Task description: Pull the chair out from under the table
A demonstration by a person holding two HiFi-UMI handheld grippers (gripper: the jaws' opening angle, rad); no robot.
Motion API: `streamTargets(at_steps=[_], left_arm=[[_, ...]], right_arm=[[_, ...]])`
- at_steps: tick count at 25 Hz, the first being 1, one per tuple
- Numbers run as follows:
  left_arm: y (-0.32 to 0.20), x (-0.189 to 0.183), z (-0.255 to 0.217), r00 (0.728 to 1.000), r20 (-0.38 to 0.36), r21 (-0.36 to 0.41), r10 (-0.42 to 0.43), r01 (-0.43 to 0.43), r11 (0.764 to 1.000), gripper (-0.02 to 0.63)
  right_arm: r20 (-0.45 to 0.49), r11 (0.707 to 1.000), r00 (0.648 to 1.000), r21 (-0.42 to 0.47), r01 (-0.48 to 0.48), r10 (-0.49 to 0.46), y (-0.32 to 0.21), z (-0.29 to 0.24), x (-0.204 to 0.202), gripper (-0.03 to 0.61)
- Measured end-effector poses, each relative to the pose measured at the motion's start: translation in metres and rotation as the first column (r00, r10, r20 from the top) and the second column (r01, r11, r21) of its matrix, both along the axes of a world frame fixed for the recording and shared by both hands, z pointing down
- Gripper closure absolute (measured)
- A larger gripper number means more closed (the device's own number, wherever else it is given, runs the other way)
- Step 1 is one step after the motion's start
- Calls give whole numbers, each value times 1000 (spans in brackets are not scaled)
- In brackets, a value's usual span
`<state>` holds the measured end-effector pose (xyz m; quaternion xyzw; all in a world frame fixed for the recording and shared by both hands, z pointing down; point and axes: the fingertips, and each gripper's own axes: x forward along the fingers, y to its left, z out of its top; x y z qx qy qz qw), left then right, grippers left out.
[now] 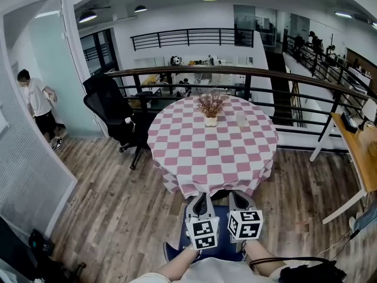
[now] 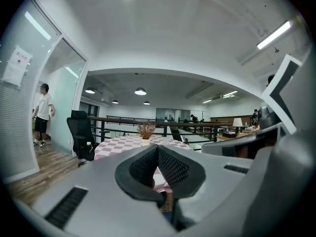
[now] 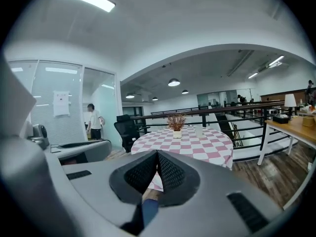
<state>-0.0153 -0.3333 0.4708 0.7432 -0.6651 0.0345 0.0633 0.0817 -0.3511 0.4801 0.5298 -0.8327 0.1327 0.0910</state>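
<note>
Both my left gripper (image 1: 200, 202) and right gripper (image 1: 238, 199) have their jaws pressed together on nothing, side by side at the near edge of the round pink-and-white checked table (image 1: 212, 140). The blue chair seat (image 1: 224, 251), I think, sits just below them. Bare wood-plank floor (image 1: 112, 211) lies open on both sides.

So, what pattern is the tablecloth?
Pink and white checks on the tablecloth, clearest in the head view.

One round table in a pink-and-white checked cloth (image 1: 212, 152). On it, one small white pot of dried flowers (image 1: 211, 121) and one pale translucent cup (image 1: 241, 119). Two chairs now: one black office chair (image 1: 112, 108) far left, one blue chair (image 1: 227, 247) near. One person in a white top (image 1: 36, 102), far left.
</note>
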Motion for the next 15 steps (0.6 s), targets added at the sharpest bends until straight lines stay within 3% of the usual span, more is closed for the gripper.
streamTargets(at_steps=[15], left_arm=[[8, -3, 6, 1000, 8, -29, 26, -26, 999, 609]], right_arm=[[12, 998, 1000, -57, -2, 2, 18, 17, -3, 561]])
